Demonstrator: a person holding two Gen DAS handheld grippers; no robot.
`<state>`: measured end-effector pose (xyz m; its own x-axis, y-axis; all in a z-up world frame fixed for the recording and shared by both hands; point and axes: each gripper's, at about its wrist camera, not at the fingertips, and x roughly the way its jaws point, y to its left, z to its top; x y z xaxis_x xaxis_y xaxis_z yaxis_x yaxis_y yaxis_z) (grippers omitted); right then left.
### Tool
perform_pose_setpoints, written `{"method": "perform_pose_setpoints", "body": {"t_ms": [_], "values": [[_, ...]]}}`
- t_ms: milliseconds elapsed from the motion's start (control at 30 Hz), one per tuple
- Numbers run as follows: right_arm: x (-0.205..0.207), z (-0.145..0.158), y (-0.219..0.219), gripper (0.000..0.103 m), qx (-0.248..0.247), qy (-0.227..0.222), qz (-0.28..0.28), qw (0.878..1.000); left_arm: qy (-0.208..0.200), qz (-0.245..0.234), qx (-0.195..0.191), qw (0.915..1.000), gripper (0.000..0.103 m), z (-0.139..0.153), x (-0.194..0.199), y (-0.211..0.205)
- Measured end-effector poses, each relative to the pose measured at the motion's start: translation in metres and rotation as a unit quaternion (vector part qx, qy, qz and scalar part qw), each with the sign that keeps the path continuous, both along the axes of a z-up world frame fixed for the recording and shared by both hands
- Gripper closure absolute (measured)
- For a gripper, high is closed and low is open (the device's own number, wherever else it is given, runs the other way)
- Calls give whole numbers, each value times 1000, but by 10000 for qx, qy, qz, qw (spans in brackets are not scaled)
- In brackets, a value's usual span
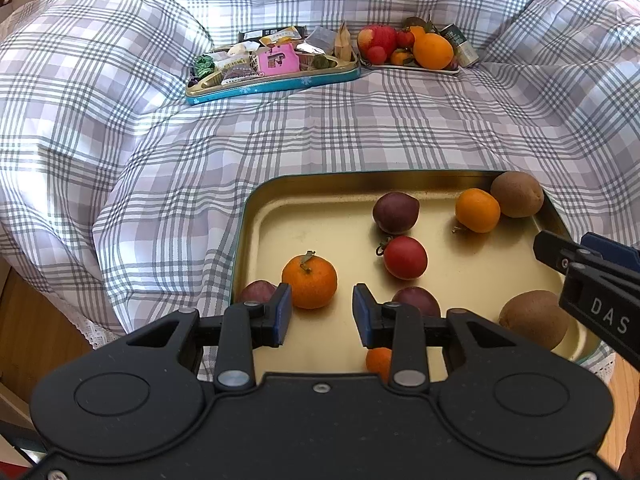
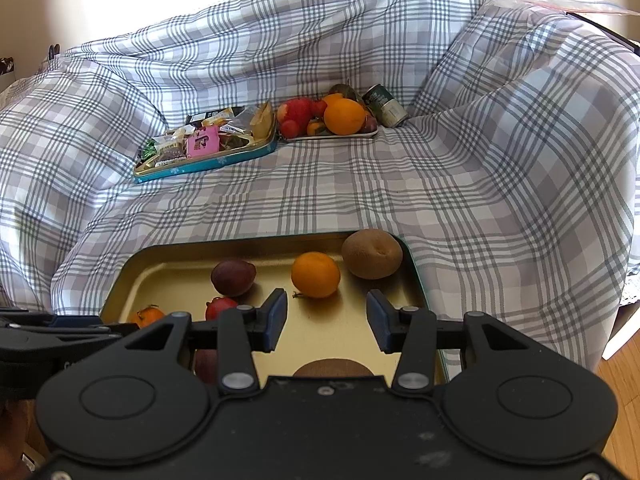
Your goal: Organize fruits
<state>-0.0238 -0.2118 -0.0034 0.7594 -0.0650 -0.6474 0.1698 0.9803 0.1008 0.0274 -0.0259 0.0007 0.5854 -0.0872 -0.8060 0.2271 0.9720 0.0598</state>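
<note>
Fruits: loose in gold tin tray (image 1: pixel 256 216) on plaid cloth (image 1: pixel 160 120) — mandarin (image 1: pixel 309 280), red tomato (image 1: pixel 405 257), plum (image 1: pixel 395 212), kiwi (image 1: pixel 517 194) | left gripper (image 1: pixel 322 314): jaws apart, empty, above the tray just beside the mandarin | right gripper (image 2: pixel 326 320): jaws apart, empty, over the tray near orange (image 2: pixel 315 274)

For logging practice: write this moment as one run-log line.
left gripper: jaws apart, empty | right gripper: jaws apart, empty | gold tray: loose fruit

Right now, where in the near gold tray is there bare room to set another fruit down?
The gold tray is bare along its far-left corner, bordered by the rim, the dark plum and the stemmed orange. The right side is crowded: orange, kiwi, red fruit.
</note>
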Motion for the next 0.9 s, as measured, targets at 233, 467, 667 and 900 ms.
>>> {"method": "perform_pose_setpoints", "body": {"t_ms": [233,467,667,900], "values": [[-1,-1,2,55,-19,35,26,10000,-7,1,-28,10000,59,0,-2,0],[-2,-2,2,55,-24,77,51,10000,0,-4,-15,10000,59,0,-4,-1],[-2,-4,2,55,-25,102,59,9999,2,-2,-17,10000,59,0,-5,-1],[-2,-4,2,55,-27,104,60,9999,47,40,-60,10000,59,-1,-6,1]]}}
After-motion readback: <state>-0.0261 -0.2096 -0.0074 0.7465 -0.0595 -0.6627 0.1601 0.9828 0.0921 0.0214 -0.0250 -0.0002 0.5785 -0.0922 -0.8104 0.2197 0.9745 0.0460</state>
